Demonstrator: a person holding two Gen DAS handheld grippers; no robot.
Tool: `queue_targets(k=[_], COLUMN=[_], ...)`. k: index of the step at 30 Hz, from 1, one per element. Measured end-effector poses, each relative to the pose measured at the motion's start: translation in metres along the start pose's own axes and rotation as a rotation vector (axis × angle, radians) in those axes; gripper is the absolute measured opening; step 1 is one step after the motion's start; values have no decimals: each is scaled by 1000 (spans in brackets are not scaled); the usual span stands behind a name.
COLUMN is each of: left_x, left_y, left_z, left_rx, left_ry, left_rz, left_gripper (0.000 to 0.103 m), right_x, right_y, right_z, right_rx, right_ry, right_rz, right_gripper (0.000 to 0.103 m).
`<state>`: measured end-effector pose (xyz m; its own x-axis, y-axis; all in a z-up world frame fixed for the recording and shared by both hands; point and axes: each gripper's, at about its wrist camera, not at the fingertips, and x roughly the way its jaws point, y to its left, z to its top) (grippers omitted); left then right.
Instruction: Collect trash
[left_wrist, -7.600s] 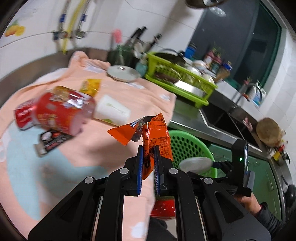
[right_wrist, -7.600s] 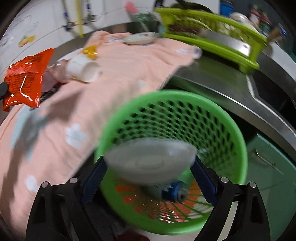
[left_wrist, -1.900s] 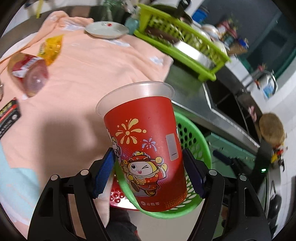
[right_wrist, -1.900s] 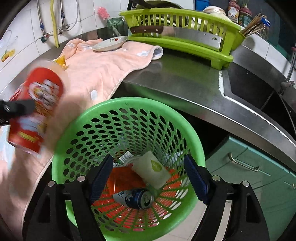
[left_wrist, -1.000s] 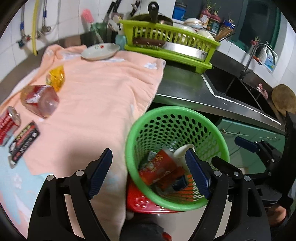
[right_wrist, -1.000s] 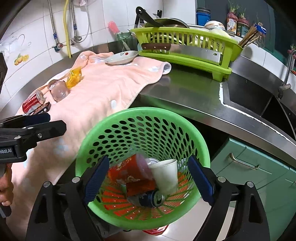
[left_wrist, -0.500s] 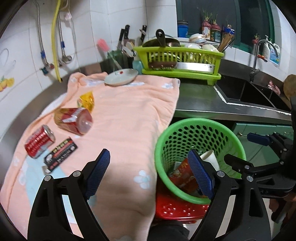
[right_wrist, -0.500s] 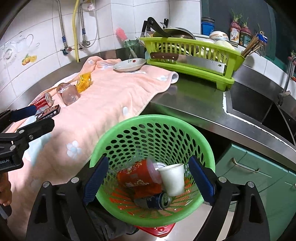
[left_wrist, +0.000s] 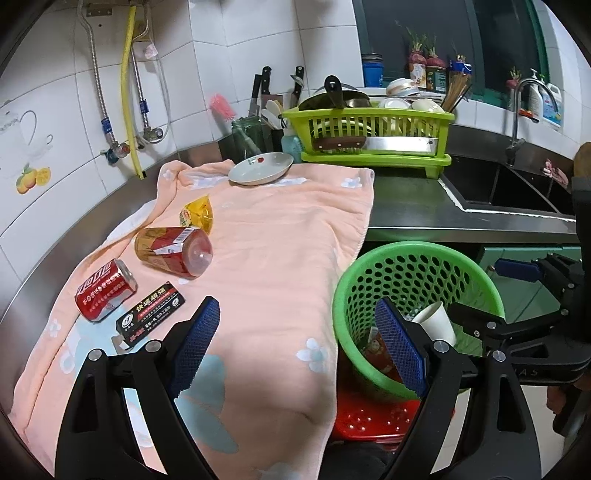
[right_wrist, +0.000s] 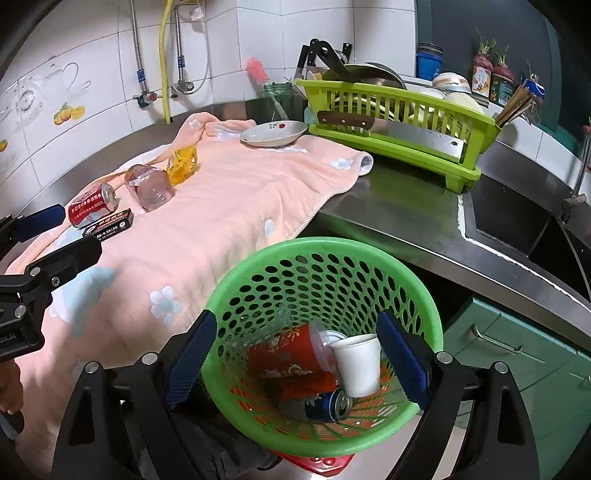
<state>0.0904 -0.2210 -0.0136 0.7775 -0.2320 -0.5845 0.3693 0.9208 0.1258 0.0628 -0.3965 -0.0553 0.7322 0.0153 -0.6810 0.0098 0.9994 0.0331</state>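
Green basket (right_wrist: 424, 306) holds red cup (right_wrist: 288, 354); left claw (left_wrist: 295, 343), right claw (right_wrist: 295, 354) both spread, empty.

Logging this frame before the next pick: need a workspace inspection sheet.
Surface: steel counter, part covered by a pink towel.
Job's things: red can, tipped jar, black box, yellow wrapper on towel; green basket holds red cup, white cup, blue can.
Clutter: plate, dish rack.
Grippers: left hand-held gripper and right hand-held gripper open, empty.
Cables: nothing seen; wall hoses only.
Surroundings: sink, tiled wall.
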Motion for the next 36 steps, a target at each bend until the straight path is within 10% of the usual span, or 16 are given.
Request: queue_targets(k=[36], left_x=[-10], left_y=[22], left_z=[-5], left_rx=[-11], left_ry=[-23], left_rz=[65], left_gripper=[85], right_x=[-1], right_y=[26], right_z=[11], right_rx=[-44], right_ry=[-19], right_rz=[25], right_gripper=[85])
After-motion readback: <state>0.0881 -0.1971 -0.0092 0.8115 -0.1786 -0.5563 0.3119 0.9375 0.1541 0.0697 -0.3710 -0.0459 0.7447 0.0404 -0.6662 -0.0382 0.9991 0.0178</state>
